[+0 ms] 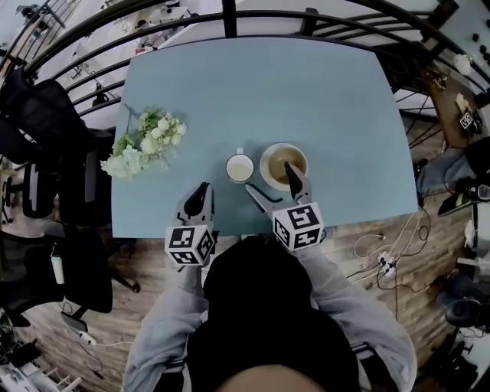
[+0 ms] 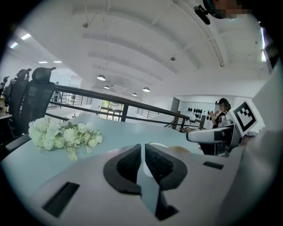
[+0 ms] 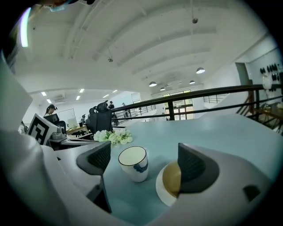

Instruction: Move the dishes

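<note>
A white cup (image 1: pixel 240 167) with a dark rim and a blue mark stands on the light-blue table (image 1: pixel 306 99). Just to its right is a white bowl (image 1: pixel 282 162) with a yellow-brown inside. My right gripper (image 1: pixel 272 182) is open near the table's front edge, its right finger over the bowl's near rim. In the right gripper view the cup (image 3: pixel 133 163) shows in the wide gap of the gripper (image 3: pixel 143 161), untouched, and a finger partly hides the bowl (image 3: pixel 170 181). My left gripper (image 1: pixel 200 200) is left of the cup, shut and empty (image 2: pixel 143 161).
A bunch of white flowers (image 1: pixel 145 144) lies at the table's left side. Black railings (image 1: pixel 230 15) curve round the table's far side. Office chairs (image 1: pixel 46 138) stand to the left. Cables (image 1: pixel 383 260) lie on the wooden floor to the right.
</note>
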The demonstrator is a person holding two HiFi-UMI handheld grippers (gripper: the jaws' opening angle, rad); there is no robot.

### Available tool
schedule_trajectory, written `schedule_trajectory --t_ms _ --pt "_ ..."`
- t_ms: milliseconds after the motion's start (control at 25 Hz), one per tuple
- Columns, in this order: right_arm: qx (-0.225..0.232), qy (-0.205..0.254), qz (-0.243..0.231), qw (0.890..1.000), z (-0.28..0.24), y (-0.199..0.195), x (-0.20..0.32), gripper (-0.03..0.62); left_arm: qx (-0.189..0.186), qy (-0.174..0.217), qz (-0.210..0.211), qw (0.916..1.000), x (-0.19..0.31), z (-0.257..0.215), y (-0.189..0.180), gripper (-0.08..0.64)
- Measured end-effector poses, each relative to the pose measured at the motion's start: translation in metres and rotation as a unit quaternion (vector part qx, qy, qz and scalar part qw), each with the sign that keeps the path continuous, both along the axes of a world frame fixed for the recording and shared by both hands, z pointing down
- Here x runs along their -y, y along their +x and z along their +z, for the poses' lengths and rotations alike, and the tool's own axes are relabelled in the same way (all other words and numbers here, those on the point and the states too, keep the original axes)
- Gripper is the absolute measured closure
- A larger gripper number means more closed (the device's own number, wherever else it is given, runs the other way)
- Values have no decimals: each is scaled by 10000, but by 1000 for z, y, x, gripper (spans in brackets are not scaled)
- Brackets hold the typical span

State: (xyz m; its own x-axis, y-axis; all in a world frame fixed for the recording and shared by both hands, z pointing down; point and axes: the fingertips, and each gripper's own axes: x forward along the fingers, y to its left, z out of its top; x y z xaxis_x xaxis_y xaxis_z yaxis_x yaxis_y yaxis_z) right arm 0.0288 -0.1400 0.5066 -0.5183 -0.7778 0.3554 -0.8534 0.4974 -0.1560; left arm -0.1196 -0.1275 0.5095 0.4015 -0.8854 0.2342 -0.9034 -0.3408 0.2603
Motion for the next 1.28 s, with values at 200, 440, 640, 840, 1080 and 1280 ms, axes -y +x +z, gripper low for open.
schedule_trajectory --t_ms 200,440,640,840,1080,1280 --pt "140 55 234 9996 -19 43 1 115 -55 200 60 9998 8 -20 13 520" --pt "381 271 613 9970 -48 94 7 149 -32 409 2 9992 20 -40 21 520" --pt "408 591 1040 9920 -67 132 11 236 9 526 3 9986 26 -52 27 520" --pt "345 867 1280 9874 -77 153 14 347 34 590 32 9982 31 -62 34 520" --pt "501 935 1464 9835 -79 164 12 546 49 744 164 9971 38 -78 42 520" --pt "448 993 2014 9734 -75 186 9 586 101 736 205 9970 40 -77 49 520"
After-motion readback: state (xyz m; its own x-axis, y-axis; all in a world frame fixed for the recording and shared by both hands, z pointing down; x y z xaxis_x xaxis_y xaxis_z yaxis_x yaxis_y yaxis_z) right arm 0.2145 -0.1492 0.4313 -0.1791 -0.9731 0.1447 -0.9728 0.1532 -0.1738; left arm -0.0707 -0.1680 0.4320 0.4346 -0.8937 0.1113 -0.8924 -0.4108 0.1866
